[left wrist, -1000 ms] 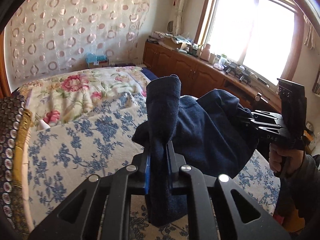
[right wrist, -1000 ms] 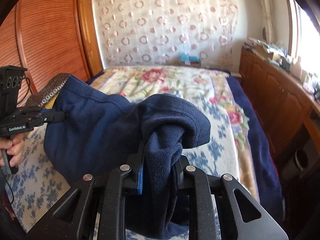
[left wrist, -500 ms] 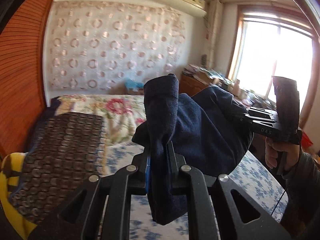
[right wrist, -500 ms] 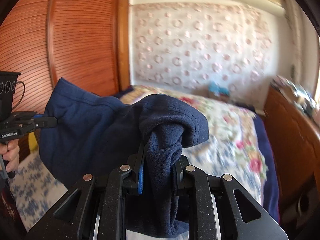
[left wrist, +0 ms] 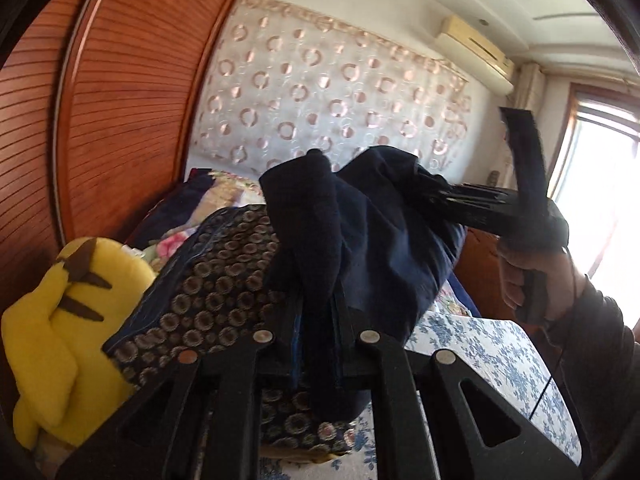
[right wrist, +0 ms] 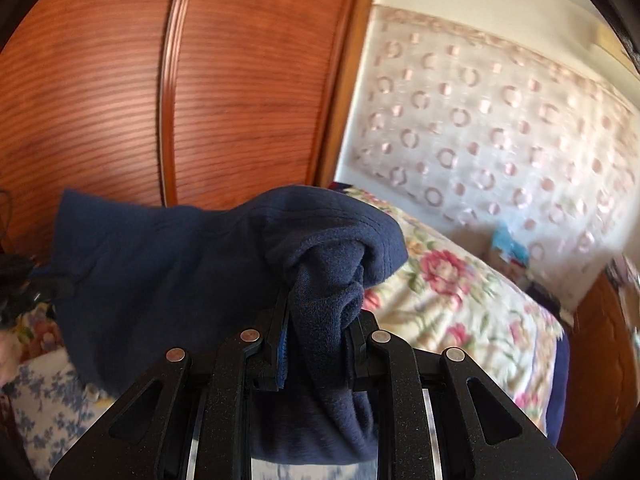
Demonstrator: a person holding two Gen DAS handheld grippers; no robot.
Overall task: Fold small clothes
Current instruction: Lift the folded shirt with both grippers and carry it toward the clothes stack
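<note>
A small navy blue garment (left wrist: pixel 384 240) hangs in the air between my two grippers, above the bed. My left gripper (left wrist: pixel 316 320) is shut on one bunched edge of it. My right gripper (right wrist: pixel 320 320) is shut on another bunched edge of the same garment (right wrist: pixel 160 272). In the left wrist view the right gripper (left wrist: pixel 432 196) comes in from the right, held by a hand, with the cloth stretched loosely between the two. In the right wrist view the left gripper (right wrist: pixel 60 286) is barely visible at the far left edge.
Below lies the bed with a blue-flowered sheet (left wrist: pixel 480 352) and a rose quilt (right wrist: pixel 460 312). A dark patterned pillow (left wrist: pixel 208 296) and a yellow plush toy (left wrist: pixel 60 320) lie at the left. A slatted wooden wardrobe (right wrist: pixel 200 80) stands close behind.
Both grippers have swung up and to the left with the garment still held. The view has turned from the window side toward the wardrobe and pillow.
</note>
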